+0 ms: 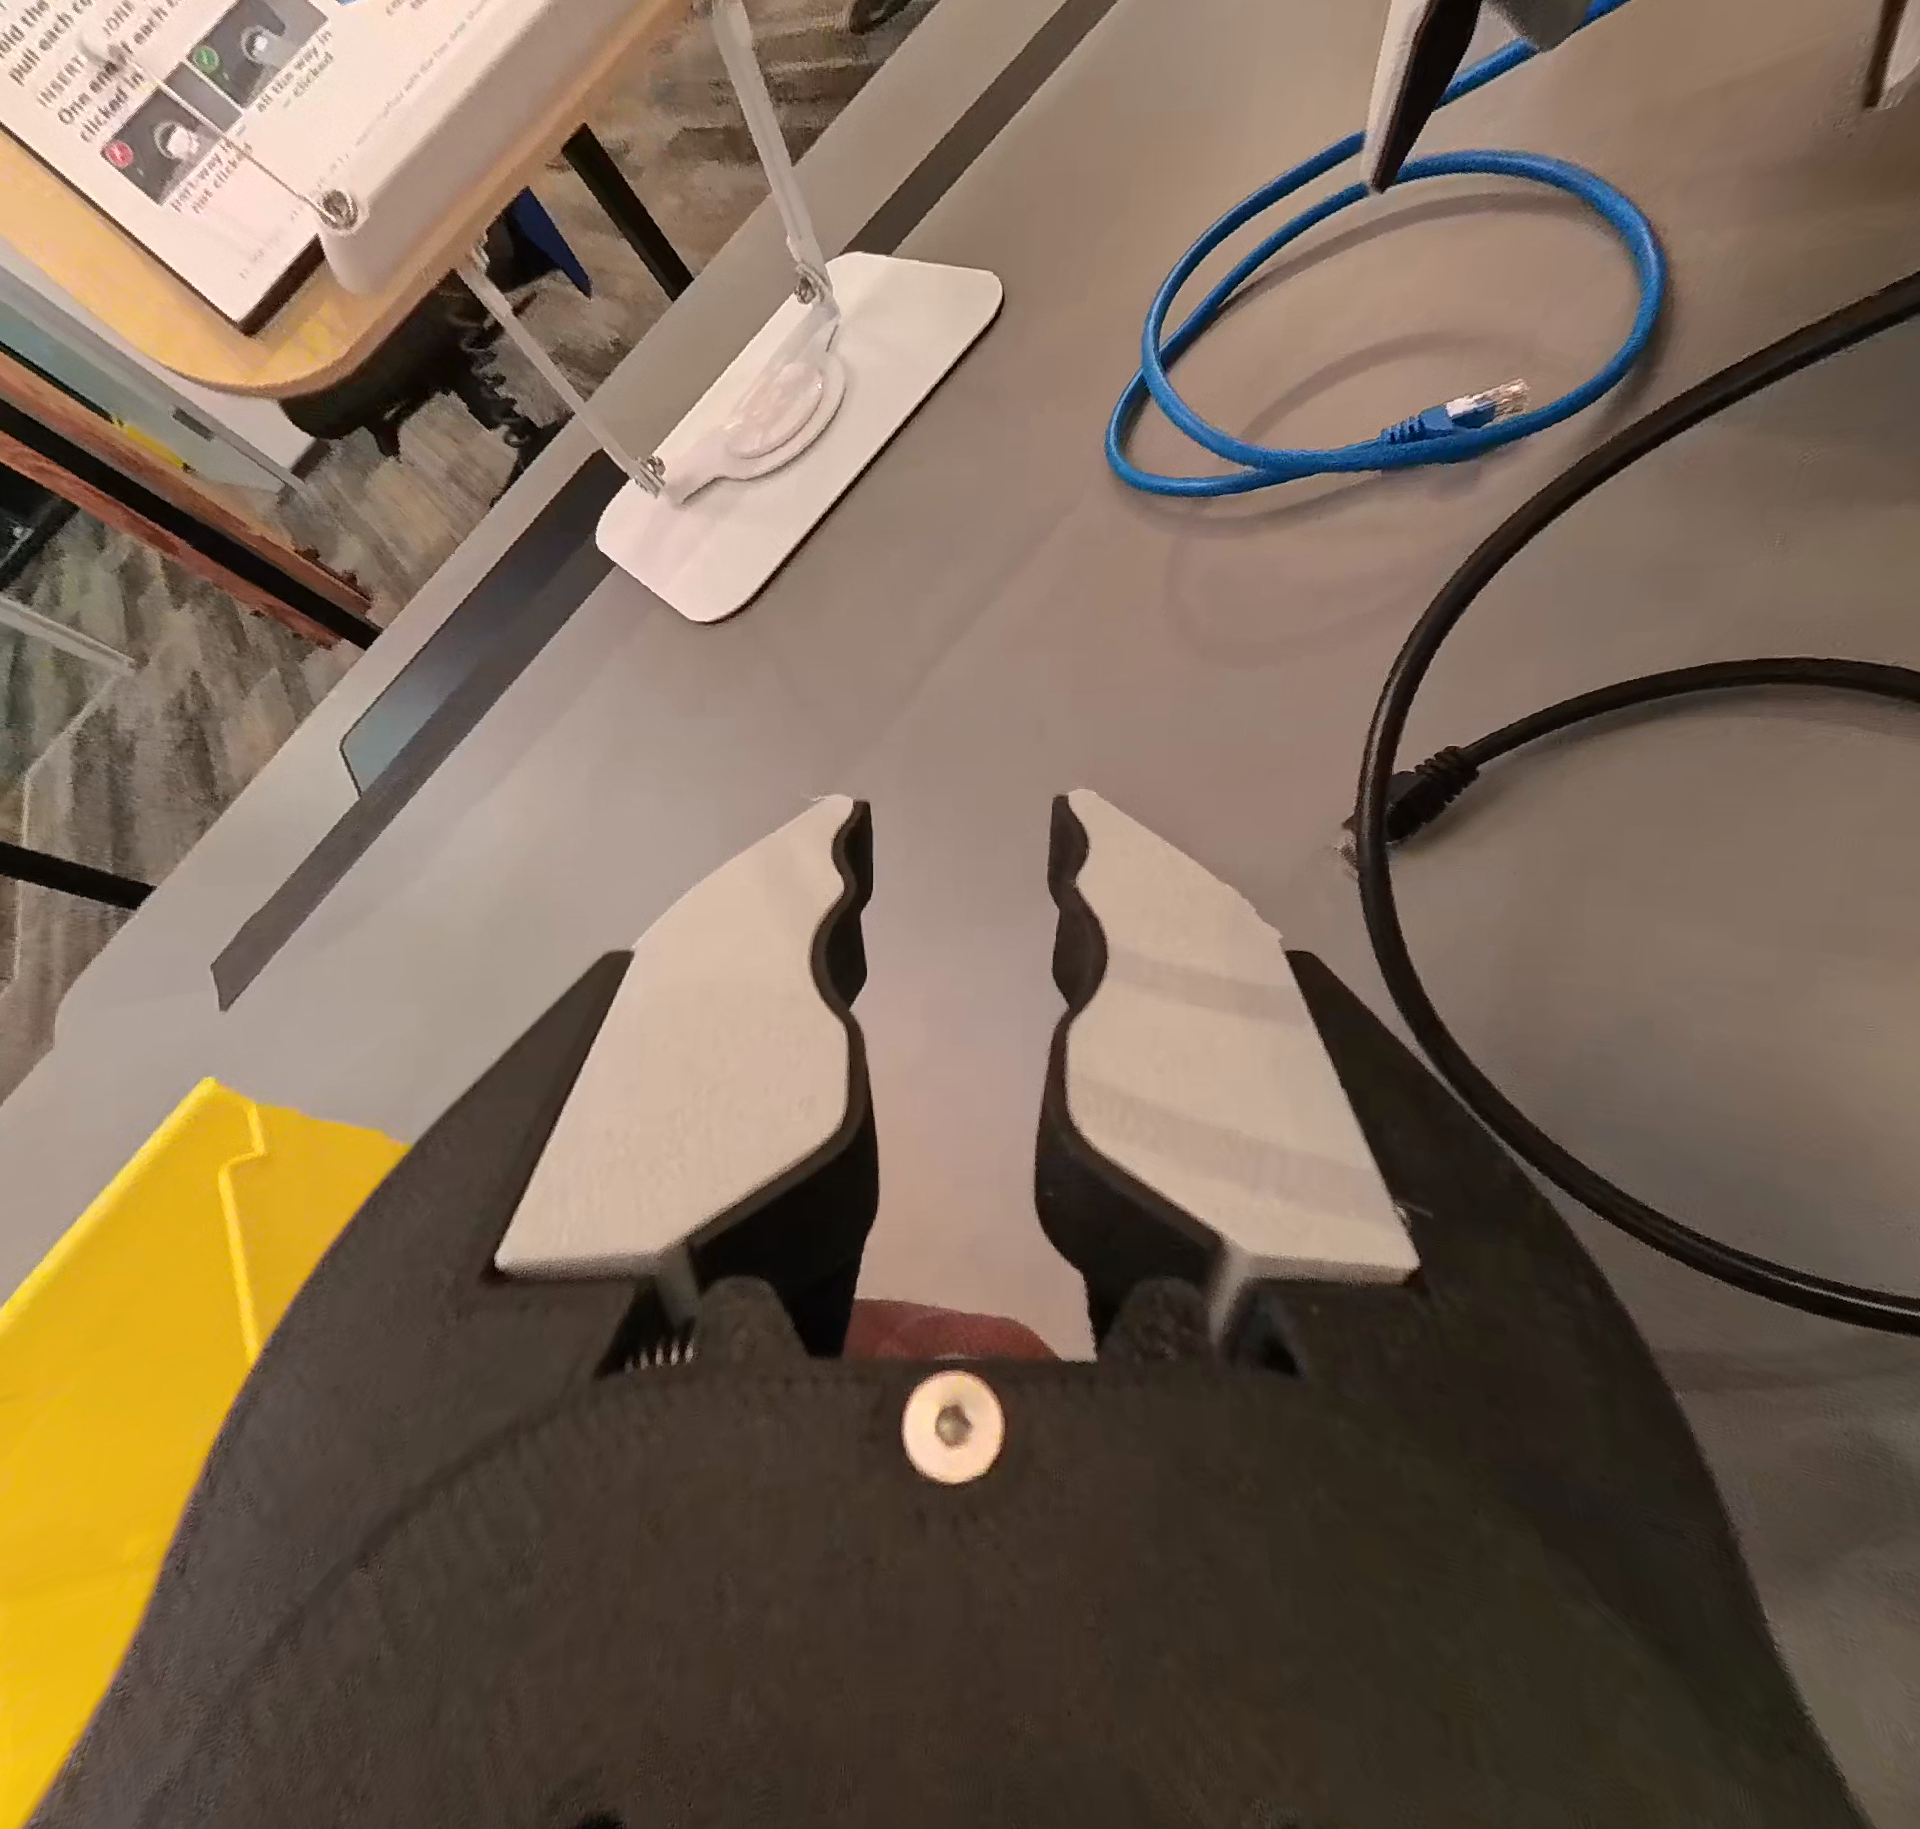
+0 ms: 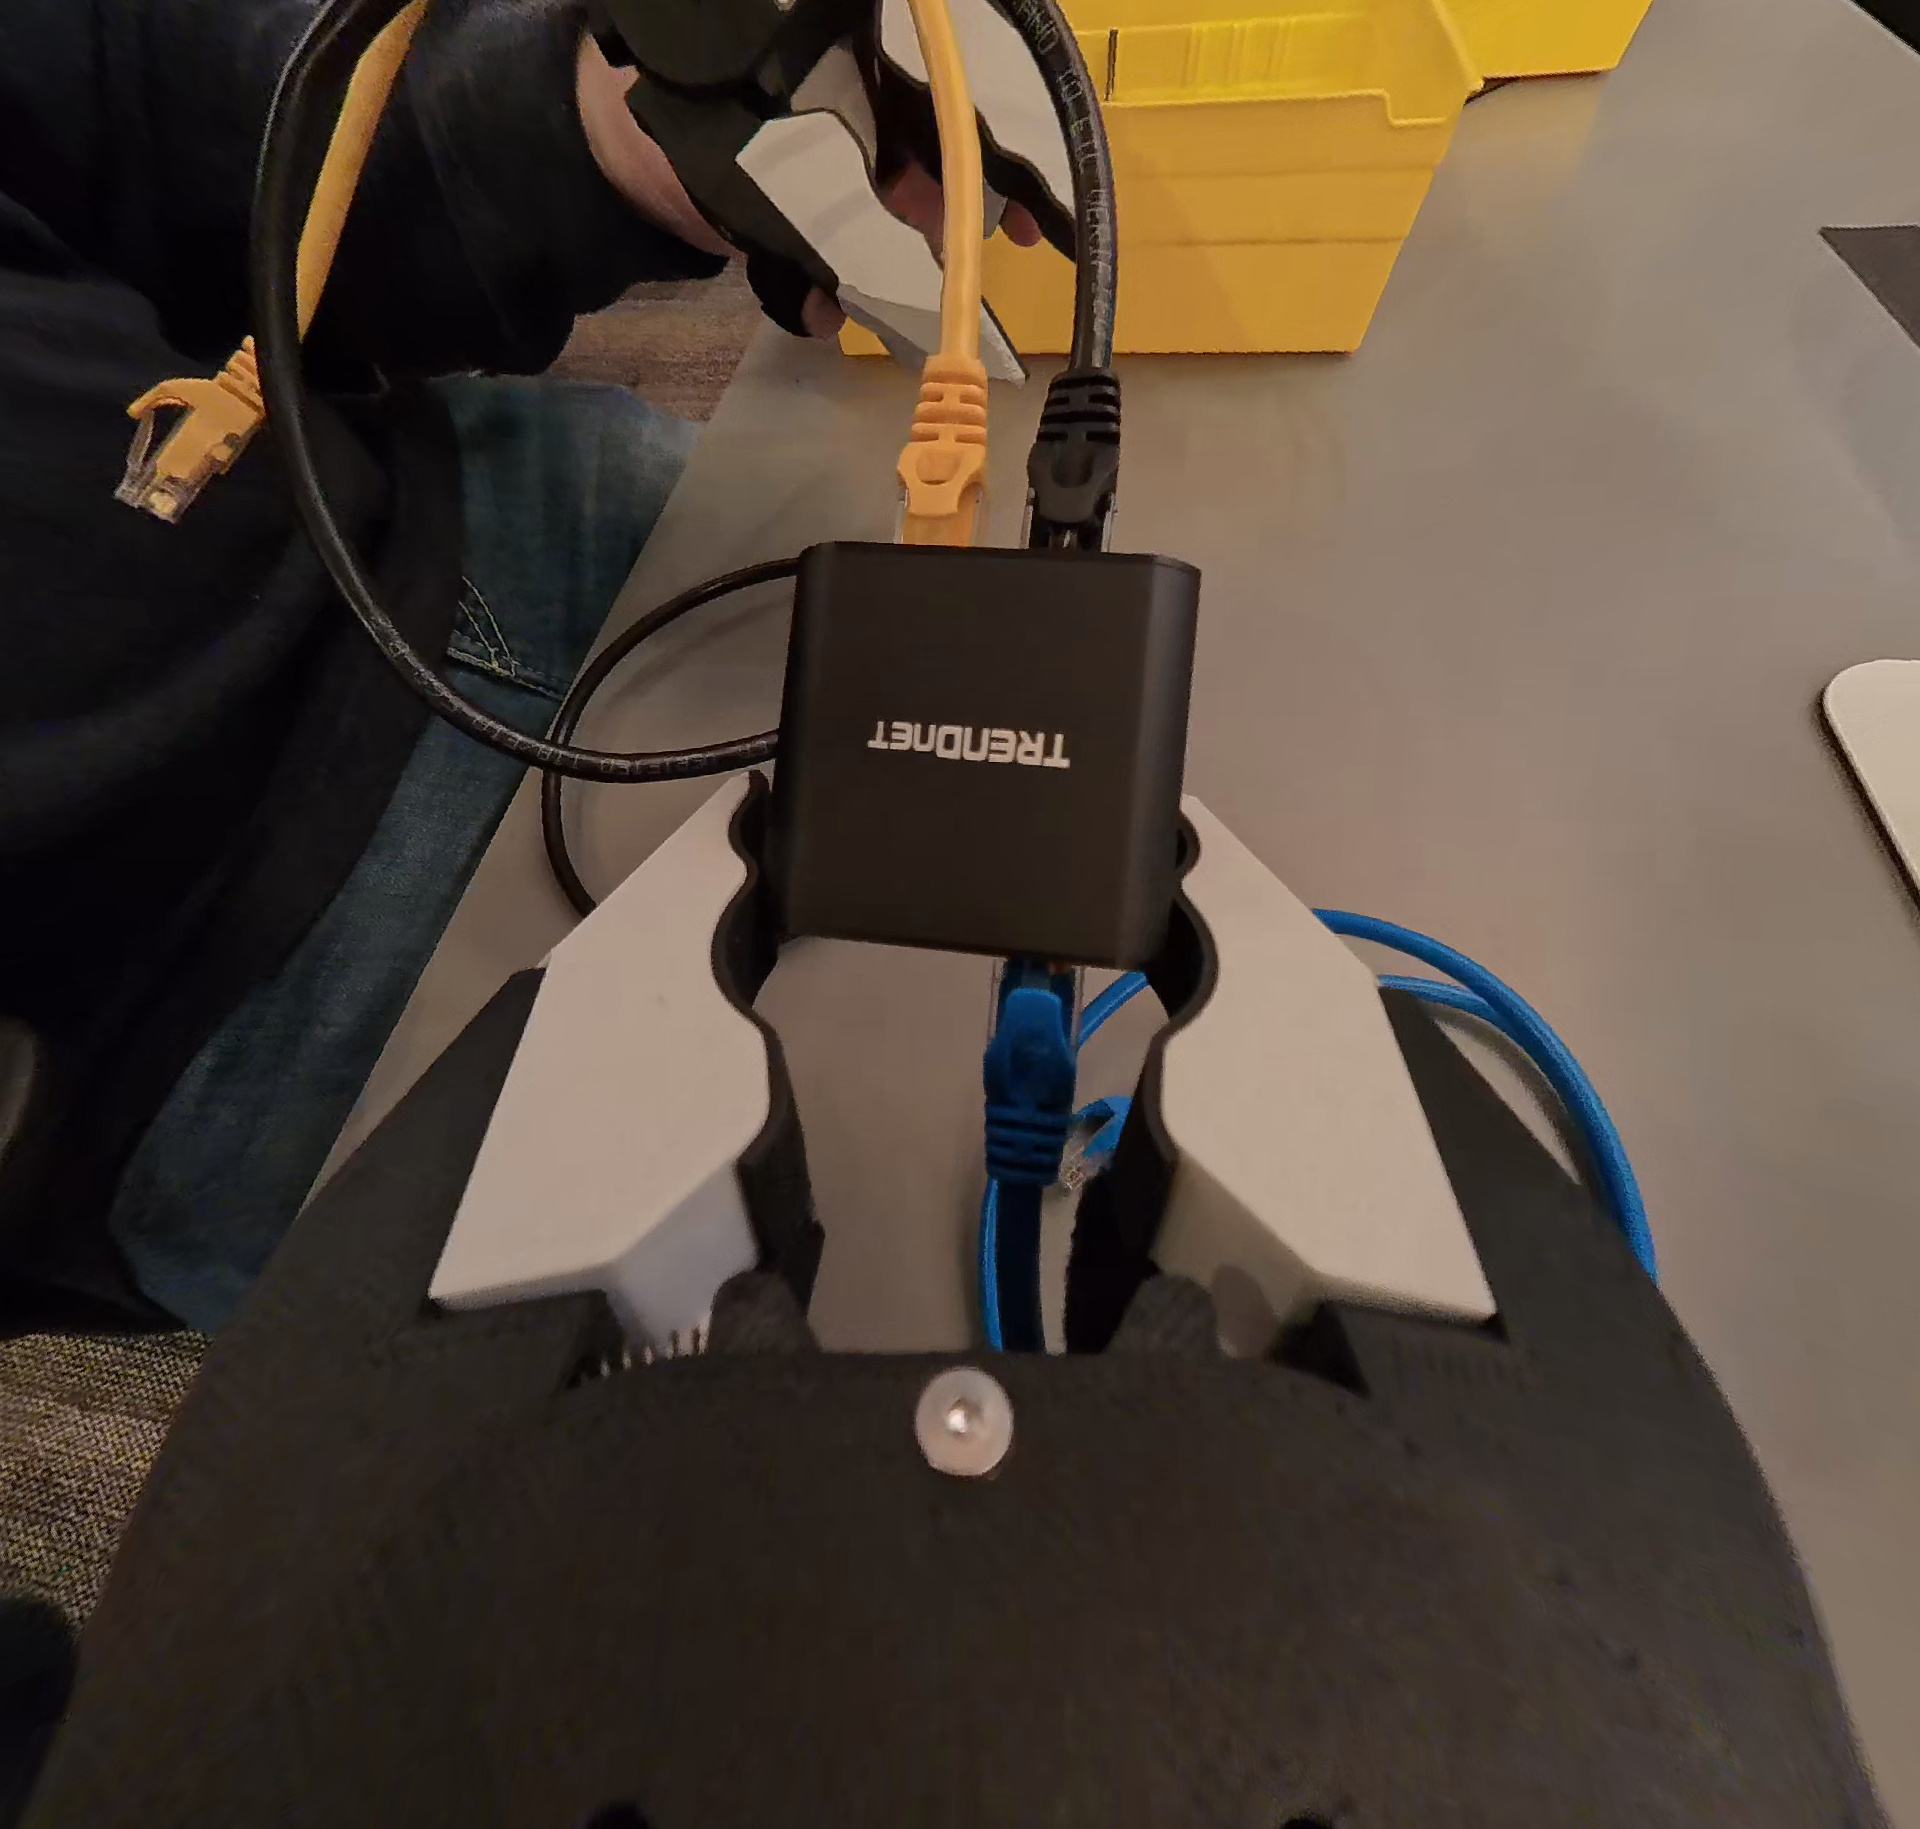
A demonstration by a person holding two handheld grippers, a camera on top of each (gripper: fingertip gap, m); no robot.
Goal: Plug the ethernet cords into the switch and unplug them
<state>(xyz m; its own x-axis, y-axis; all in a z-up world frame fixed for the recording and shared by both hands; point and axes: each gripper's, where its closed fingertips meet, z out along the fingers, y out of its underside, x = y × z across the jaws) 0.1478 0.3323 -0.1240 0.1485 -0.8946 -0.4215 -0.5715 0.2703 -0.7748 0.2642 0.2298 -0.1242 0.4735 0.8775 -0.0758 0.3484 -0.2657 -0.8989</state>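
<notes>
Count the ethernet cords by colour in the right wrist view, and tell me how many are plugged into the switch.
Orange cord: 1, plugged into the switch
Black cord: 1, plugged in
Blue cord: 1, plugged in on the near side
Total: 3 cords, 3 plugged in. The right gripper holds the switch.

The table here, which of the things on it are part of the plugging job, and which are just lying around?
Part of the job: switch, yellow cord, black cord, blue cord, left gripper, right gripper.
Lying about: yellow bins, white stand, instruction sheet.
</notes>
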